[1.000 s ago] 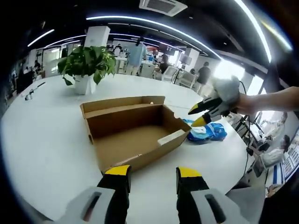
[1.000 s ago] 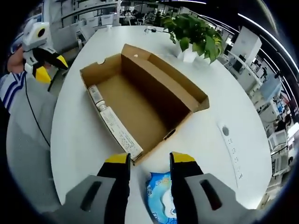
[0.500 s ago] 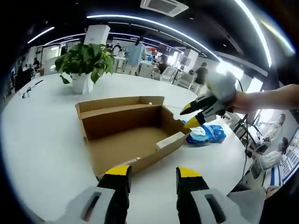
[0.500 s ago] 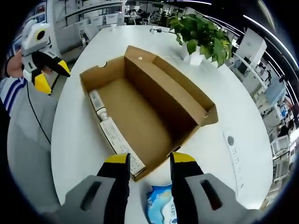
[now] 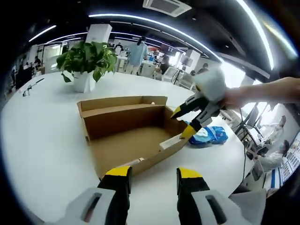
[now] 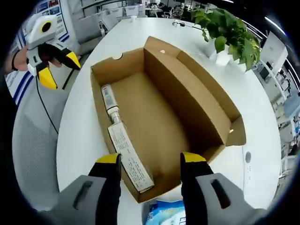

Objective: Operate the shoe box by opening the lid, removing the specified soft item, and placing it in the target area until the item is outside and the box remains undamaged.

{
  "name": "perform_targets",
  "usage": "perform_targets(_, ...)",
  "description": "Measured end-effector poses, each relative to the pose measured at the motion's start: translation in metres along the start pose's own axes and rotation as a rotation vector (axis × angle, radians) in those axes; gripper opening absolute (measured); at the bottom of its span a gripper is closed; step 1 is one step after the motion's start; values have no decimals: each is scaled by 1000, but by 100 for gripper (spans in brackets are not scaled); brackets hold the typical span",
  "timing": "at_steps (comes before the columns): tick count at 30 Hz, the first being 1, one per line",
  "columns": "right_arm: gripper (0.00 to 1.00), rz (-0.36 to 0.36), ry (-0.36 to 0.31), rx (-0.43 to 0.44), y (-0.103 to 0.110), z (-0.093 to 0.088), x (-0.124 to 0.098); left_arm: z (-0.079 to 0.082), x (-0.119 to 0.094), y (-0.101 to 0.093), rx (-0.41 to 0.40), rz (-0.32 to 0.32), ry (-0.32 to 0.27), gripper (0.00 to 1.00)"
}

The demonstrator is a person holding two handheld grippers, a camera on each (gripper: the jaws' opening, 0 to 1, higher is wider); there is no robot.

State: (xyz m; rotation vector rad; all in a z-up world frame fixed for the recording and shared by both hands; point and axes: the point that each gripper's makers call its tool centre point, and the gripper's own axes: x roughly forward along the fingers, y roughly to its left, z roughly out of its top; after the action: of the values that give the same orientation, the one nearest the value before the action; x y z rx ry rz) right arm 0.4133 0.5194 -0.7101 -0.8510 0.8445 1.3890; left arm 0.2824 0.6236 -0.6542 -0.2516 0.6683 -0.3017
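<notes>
An open brown cardboard shoe box [image 5: 131, 136] lies on the white table, its lid folded back and standing along the far side. Its brown floor [image 6: 154, 122] is bare, and a white label [image 6: 129, 157] runs along one inner wall. A blue soft pack [image 5: 206, 134] lies on the table just outside the box's end, and its edge also peeks between my right jaws as the blue pack [image 6: 164, 216]. My right gripper [image 5: 180, 125] hangs open over that end of the box [image 6: 151, 159]. My left gripper [image 5: 153, 173] is open and empty, short of the box's long side [image 6: 61, 71].
A potted plant [image 5: 86, 63] stands on the table beyond the box, also seen as the plant [image 6: 229, 33]. A small grey device [image 6: 247, 157] lies near the box's corner. The round table's edge [image 6: 65, 140] is near the left gripper. People and chairs fill the room behind.
My right gripper has moved from above the blue pack to over the box's end, with its jaws still open. The left gripper has barely shifted.
</notes>
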Motion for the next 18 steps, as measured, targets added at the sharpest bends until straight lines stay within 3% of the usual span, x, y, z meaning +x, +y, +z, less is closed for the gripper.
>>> perform_targets(14, 52, 134, 97, -111, -4, 2, 24, -14, -1, 11, -40, 24, 16, 39)
perform_targets(18, 57, 135, 116, -127, -7, 2, 29, -13, 0, 12, -46, 21, 17, 39)
